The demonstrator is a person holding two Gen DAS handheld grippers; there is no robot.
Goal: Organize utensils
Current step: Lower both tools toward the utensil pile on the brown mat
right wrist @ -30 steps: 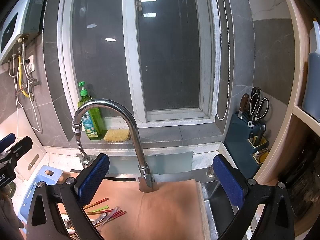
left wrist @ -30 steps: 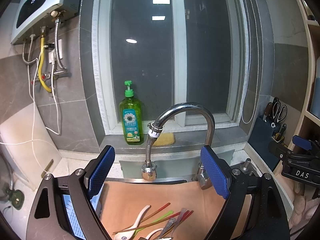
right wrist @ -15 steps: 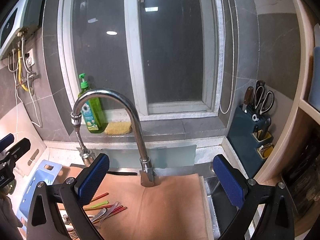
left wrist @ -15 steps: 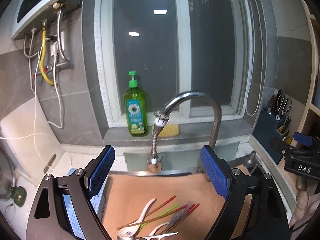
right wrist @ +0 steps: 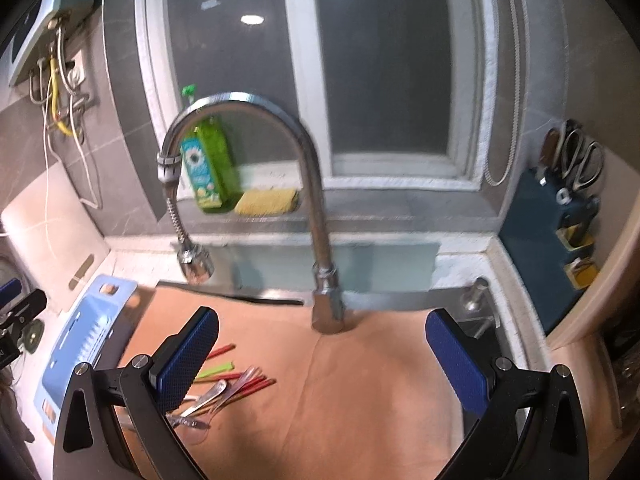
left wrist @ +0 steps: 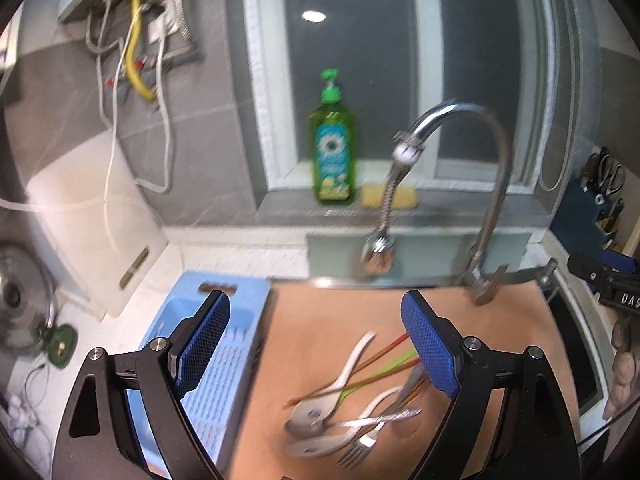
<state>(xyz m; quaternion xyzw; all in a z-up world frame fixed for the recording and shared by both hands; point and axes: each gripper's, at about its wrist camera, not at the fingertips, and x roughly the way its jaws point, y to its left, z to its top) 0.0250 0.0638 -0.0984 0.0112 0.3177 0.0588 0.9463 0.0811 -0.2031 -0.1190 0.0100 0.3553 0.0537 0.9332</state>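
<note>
Both cameras have tipped downward since the earlier frames, so the heap of utensils (left wrist: 352,404) now sits fuller in the left wrist view and the blue tray (left wrist: 224,364) has come into sight beside it.

Left gripper (left wrist: 320,344): jaws wide apart, nothing between them, hovering above the heap. Right gripper (right wrist: 324,364): jaws likewise wide apart and empty, above bare mat to the right of the heap.

The utensils lie in one tangled pile on a tan mat (left wrist: 500,332) that covers the sink: white spoons (left wrist: 316,412), a metal fork (left wrist: 362,450), and red and green chopsticks (left wrist: 384,360) crossing over one another. The blue tray lies just beside the mat's left edge, on the counter; nothing is seen in it (its near end is hidden behind the left finger). A tap (right wrist: 316,208) arches over the far edge of the mat.

Judgement: sorting has not begun; this is the approach to the first pick. The next move calls for lowering the left gripper onto a single piece at the edge of the pile and closing on its handle. Risk noted: the crossed pieces may drag along, and motion blur leaves their exact overlap unclear.
</note>
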